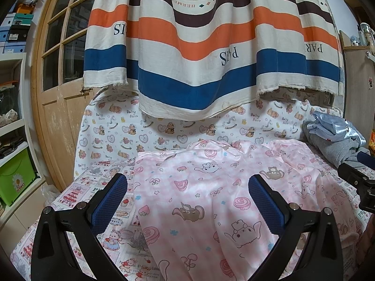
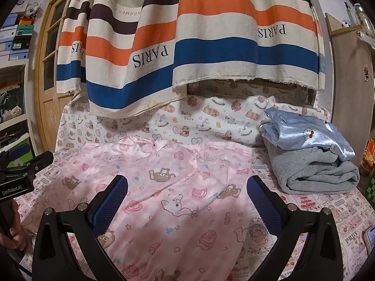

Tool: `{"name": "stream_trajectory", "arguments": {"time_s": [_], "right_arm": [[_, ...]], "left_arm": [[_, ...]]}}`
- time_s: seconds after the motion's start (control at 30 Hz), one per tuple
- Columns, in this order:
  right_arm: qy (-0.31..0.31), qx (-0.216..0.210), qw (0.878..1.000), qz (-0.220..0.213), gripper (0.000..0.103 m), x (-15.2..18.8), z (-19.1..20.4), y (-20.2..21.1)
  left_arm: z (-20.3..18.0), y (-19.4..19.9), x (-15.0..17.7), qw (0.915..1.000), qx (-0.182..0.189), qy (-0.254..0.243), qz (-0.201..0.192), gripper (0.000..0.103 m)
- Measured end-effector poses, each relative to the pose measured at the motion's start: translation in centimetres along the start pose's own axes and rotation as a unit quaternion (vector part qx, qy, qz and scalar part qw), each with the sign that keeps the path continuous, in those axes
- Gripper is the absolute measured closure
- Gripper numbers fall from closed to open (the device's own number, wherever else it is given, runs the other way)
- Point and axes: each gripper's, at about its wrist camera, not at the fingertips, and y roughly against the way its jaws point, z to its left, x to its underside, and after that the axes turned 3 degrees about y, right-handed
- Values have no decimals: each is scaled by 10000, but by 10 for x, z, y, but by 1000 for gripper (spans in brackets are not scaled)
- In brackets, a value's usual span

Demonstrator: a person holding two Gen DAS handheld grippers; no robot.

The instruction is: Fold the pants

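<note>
Wooden door [image 1: 58, 75], striped curtain [image 1: 211, 46], shelves [image 1: 11, 121]

My left wrist camera looks forward, low and close over the pink pants [image 1: 211, 199], toward the striped curtain [image 1: 211, 46]. My right one faces likewise from further right; both share pants, curtain and folded clothes [image 2: 311, 154].

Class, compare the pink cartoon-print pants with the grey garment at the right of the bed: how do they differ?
The pink pants lie spread out in a single layer; the grey garment is folded into a thick bundle. A light blue garment lies on the grey garment; nothing lies on the pants. Both rest on the printed bedsheet.
</note>
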Motion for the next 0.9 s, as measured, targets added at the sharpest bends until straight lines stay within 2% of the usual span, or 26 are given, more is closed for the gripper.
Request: {"name": "stream_trajectory", "arguments": {"time_s": [0.63, 0.83, 0.9], "right_arm": [[-18, 0, 10000, 38, 1, 0, -1, -2], [-56, -6, 10000, 57, 1, -1, -3, -3], [-20, -47, 10000, 78, 1, -1, -2, -5]], "left_arm": [[-3, -2, 0, 10000, 75, -52, 36, 0], [-3, 9, 1, 9997, 129, -42, -185, 0], [-5, 15, 1, 9994, -29, -95, -332, 0]]}}
